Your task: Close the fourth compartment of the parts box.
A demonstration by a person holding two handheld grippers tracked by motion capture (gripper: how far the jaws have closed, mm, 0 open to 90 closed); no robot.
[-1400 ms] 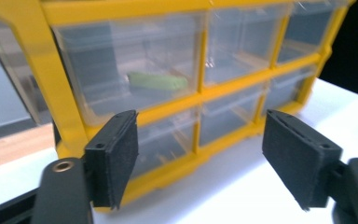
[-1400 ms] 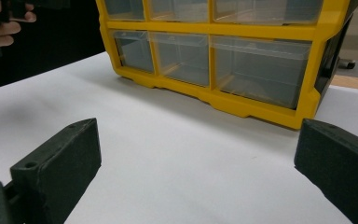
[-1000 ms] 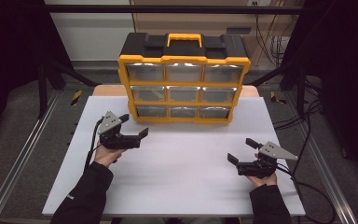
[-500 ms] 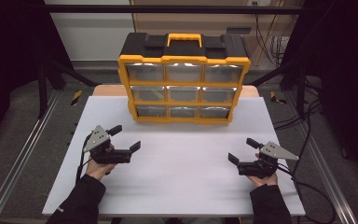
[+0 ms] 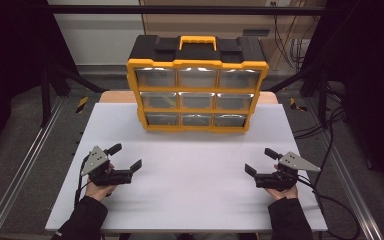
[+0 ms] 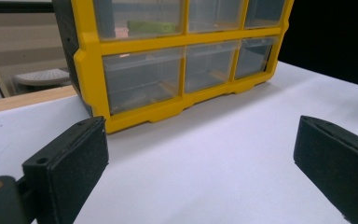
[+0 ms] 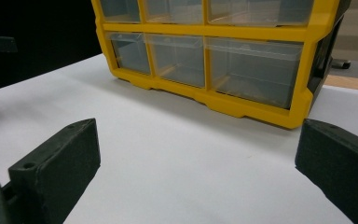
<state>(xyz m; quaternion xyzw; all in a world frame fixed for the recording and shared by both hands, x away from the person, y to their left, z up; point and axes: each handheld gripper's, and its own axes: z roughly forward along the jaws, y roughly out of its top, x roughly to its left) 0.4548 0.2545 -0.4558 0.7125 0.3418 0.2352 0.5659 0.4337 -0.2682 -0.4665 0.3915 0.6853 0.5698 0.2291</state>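
A yellow and black drawer organiser point(image 5: 196, 82) with clear drawers stands at the back middle of the white table point(image 5: 190, 175); all its drawers look pushed in. One middle-row drawer holds a greenish item point(image 6: 151, 25). My left gripper point(image 5: 125, 156) rests low over the table's front left, open, nothing between its jaws. My right gripper point(image 5: 260, 161) sits at the front right, also open and empty. Both point toward the organiser point(image 6: 168, 70) point(image 7: 214, 56), well short of it.
Metal frame rails run along both sides of the table, and cables point(image 5: 330, 150) trail on the floor at the right. A wide bare stretch of white tabletop lies between the grippers and the organiser.
My left gripper has drawn back from near the organiser's lower left toward the table's front left. The right gripper has stayed where it was.
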